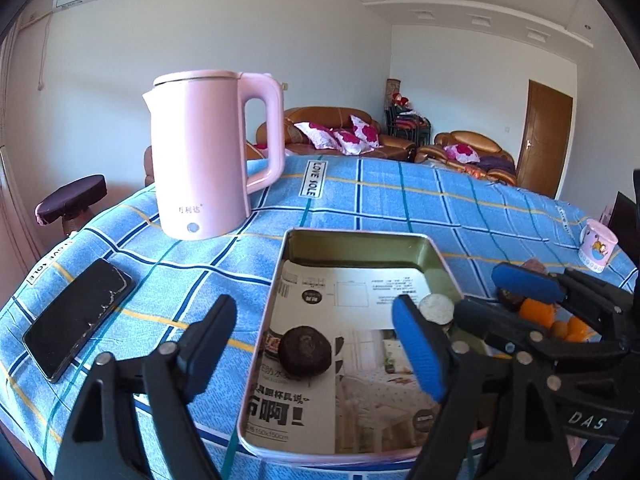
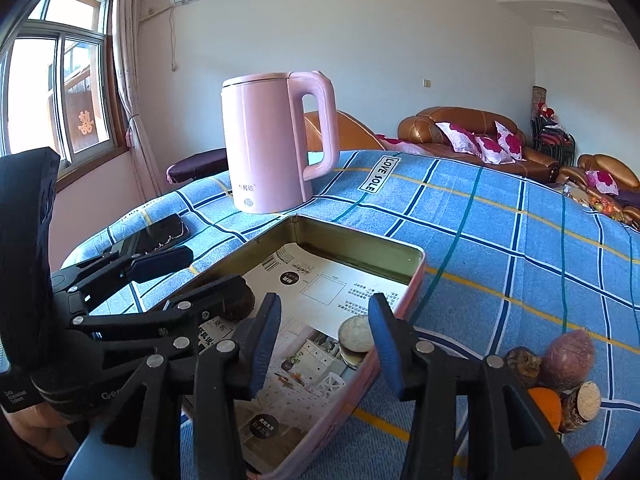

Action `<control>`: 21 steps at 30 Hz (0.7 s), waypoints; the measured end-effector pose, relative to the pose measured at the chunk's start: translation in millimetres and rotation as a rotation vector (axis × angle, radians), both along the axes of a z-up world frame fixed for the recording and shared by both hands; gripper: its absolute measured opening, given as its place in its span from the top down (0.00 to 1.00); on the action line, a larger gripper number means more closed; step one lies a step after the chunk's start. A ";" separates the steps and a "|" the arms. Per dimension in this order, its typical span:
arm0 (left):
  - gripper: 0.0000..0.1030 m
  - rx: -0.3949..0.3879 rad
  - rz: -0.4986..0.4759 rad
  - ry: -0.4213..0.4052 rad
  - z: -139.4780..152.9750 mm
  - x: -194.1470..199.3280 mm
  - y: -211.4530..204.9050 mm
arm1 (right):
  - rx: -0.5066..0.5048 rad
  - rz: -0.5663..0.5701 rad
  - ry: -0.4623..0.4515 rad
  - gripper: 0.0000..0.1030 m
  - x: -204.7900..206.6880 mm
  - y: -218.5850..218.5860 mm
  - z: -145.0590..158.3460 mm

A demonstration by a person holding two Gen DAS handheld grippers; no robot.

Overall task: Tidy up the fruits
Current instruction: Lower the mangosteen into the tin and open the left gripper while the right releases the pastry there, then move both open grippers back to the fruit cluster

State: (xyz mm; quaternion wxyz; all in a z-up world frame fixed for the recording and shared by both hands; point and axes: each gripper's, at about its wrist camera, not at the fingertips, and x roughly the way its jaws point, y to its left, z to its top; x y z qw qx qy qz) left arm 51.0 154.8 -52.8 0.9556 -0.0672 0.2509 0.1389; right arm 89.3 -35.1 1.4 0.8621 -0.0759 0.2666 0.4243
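One tray (image 1: 362, 236), two fruits inside

One tin tray (image 2: 400, 276) holds two fruits: one dark round fruit (image 1: 305, 351) and one pale round one (image 2: 356, 338). At the table's right edge lie about five more: two oranges (image 2: 546, 404), one purple fruit (image 2: 568, 354), two brown pieces (image 2: 524, 364). One kettle (image 1: 200, 152), one phone (image 1: 78, 316), one mug (image 1: 598, 246).

The orange fruit (image 1: 538, 312) shows only in bits behind the right gripper (image 1: 452, 300) in the left view. In the right view the dark fruit (image 2: 240, 303) is half hidden by the left gripper (image 2: 200, 276), and another orange (image 2: 590, 462) is cut by the edge. The tin (image 2: 416, 276) print is too small to read.
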 end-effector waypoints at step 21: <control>0.26 0.053 -0.344 0.060 -6.4 30.7 -158.7 | -0.027 -0.493 0.027 0.37 15.2 -215.9 -9.2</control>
